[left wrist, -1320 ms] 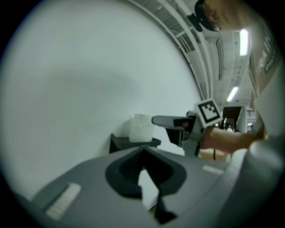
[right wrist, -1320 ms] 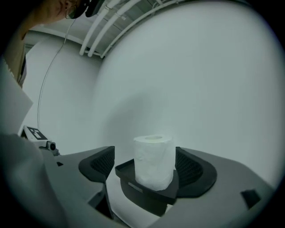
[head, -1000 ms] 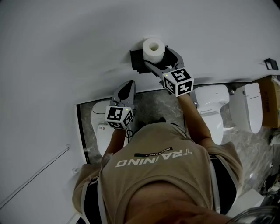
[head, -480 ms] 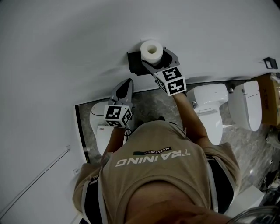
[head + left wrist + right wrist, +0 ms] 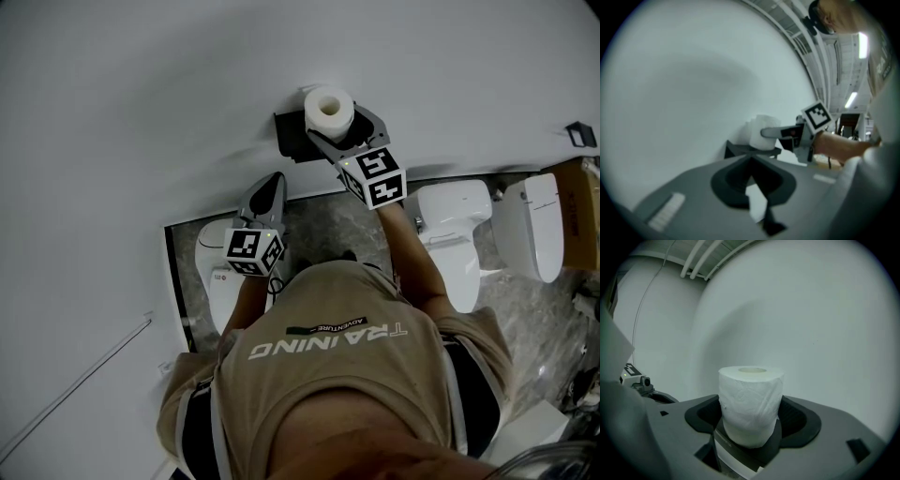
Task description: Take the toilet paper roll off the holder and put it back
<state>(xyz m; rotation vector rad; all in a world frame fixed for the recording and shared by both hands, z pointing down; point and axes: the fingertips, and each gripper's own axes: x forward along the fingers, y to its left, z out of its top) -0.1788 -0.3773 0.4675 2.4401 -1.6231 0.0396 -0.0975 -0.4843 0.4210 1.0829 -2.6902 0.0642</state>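
A white toilet paper roll (image 5: 328, 108) stands upright at the black holder (image 5: 292, 138) on the white wall. My right gripper (image 5: 336, 123) is shut on the roll, one jaw on each side. In the right gripper view the roll (image 5: 750, 394) fills the space between the jaws of that gripper (image 5: 751, 414), with the dark holder (image 5: 745, 448) under it. My left gripper (image 5: 276, 180) hangs lower left of the holder, shut and holding nothing. The left gripper view, past its own shut tips (image 5: 751, 161), shows the roll (image 5: 759, 131) above the holder (image 5: 751, 151).
A white toilet (image 5: 455, 230) stands right of my right arm, another (image 5: 530, 225) further right, and a third (image 5: 212, 267) under my left gripper. A cardboard box (image 5: 588, 216) sits at the far right edge. The floor (image 5: 328, 230) is dark marble.
The right gripper and the roll shifted slightly left, then back, staying at the holder. The left gripper has barely moved.
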